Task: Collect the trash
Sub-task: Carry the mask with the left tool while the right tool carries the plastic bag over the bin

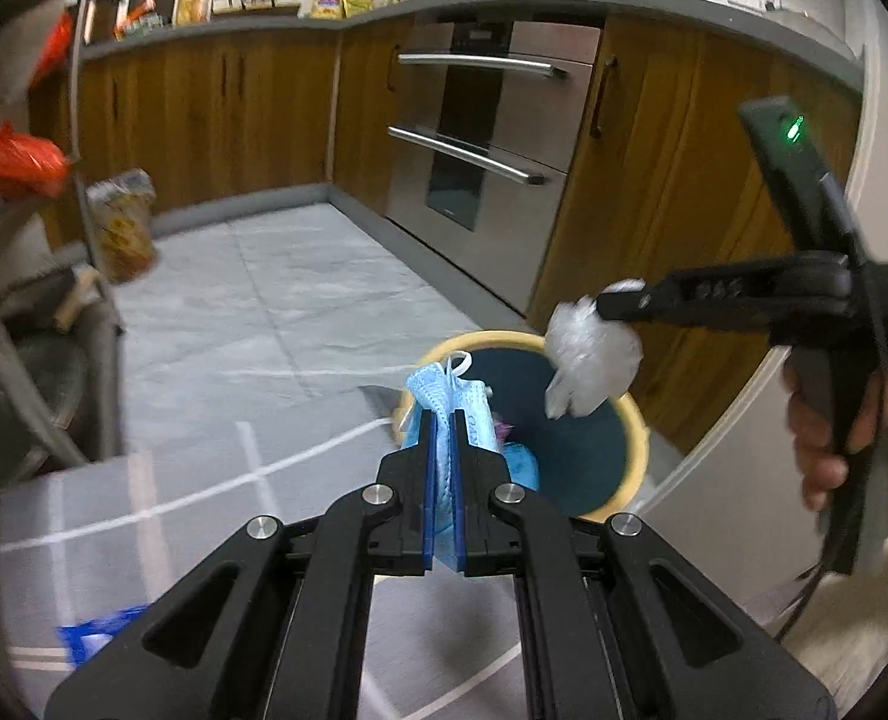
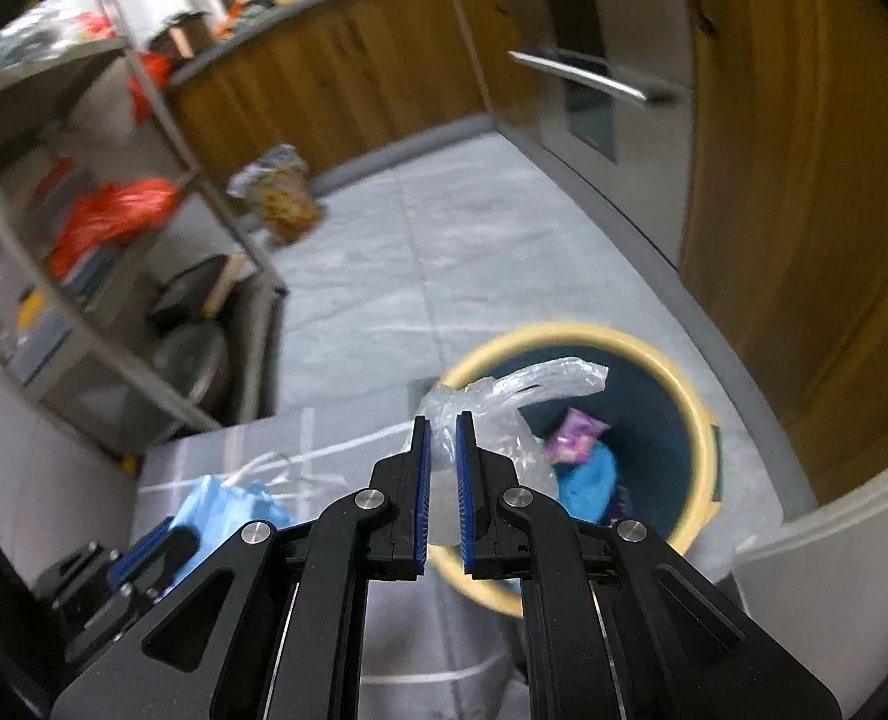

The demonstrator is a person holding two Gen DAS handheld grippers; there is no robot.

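Both loads at the yellow-rimmed bin [image 2: 588,336]: left gripper [image 1: 442,420] clamped on a blue face mask [image 1: 438,396] at its near rim, right gripper [image 2: 442,420] pinching a crumpled clear plastic bag [image 2: 504,408] over its mouth. Best to center each above the opening, then part the fingers 1 gripper at a time.

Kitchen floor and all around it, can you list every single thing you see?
Bin: 1, yellow rim, dark blue inside, on the floor by the cupboards.
Trash in bin: purple wrapper and blue item.
Face mask: 1, light blue, pinched in left gripper.
Clear plastic bag: 1, held over the bin.
Snack bag: 1, yellow, by the shelf.
Orange bags: on the shelf.
Oven: 1, steel, two handles.
Left gripper: shut.
Right gripper: shut.
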